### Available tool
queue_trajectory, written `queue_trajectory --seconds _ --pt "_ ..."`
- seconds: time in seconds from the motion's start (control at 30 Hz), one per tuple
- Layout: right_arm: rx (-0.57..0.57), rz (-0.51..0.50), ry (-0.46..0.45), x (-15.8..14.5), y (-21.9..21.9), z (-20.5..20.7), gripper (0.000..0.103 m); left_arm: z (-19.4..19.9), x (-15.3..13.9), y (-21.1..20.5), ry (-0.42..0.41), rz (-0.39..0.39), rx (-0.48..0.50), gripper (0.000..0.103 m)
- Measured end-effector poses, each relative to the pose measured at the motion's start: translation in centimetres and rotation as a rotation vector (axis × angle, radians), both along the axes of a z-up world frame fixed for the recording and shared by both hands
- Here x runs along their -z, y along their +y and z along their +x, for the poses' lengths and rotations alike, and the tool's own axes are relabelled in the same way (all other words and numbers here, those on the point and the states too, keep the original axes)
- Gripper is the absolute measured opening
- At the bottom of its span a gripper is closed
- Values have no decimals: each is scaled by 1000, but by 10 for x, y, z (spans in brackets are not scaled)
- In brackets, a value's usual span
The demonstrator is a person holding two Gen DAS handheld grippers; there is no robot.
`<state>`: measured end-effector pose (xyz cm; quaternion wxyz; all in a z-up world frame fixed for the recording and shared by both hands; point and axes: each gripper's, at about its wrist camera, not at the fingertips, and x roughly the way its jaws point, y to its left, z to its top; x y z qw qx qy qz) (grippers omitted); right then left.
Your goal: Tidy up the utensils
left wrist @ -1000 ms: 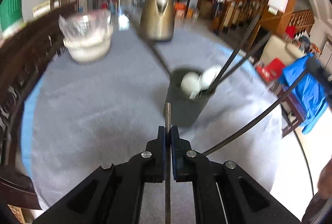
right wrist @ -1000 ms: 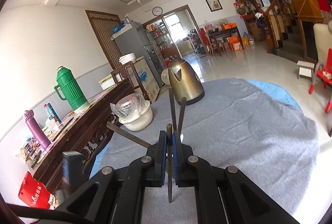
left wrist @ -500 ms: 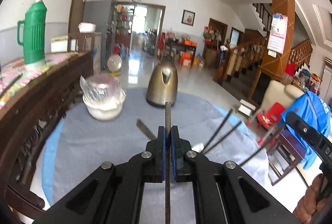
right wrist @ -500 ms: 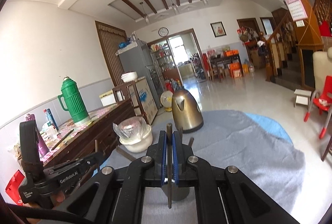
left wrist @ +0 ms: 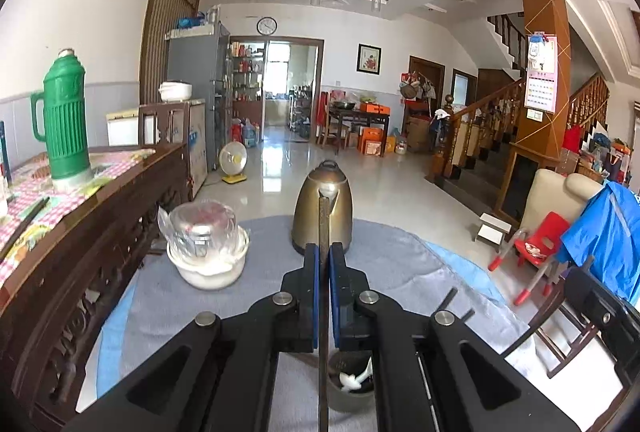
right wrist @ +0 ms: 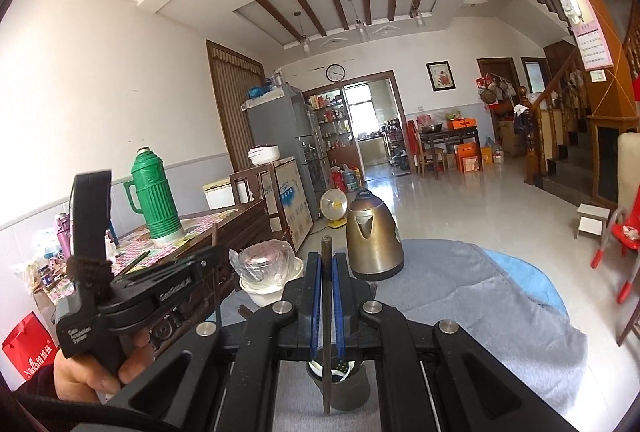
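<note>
Above the cup (left wrist: 350, 390), each tool (left wrist: 323, 250) (right wrist: 327, 260) tight on one chopstick (left wrist: 323, 296) (right wrist: 326, 332).

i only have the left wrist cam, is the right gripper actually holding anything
observer: Yes. The right gripper is shut on a thin dark chopstick.
operator: where's its lower end
observer: In the right wrist view it crosses the dark cup below the jaws. I can't tell if it is inside.
operator: anything beyond my left edge
observer: A red bag with white lettering sits low at the far left.
</note>
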<state>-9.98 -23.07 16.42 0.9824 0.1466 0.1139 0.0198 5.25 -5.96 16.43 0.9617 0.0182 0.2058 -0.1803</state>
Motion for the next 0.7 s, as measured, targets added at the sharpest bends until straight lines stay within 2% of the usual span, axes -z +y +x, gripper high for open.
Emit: queue_trajectory --seconds 0.33,0.7 --pt "4 -27 -33 -14 -4 11 5 14 -14 -16 -49 17 -8 5" --pt "1 -29 -67 -22 -1 26 5 35 -16 -22 -57 -3 -23 5"
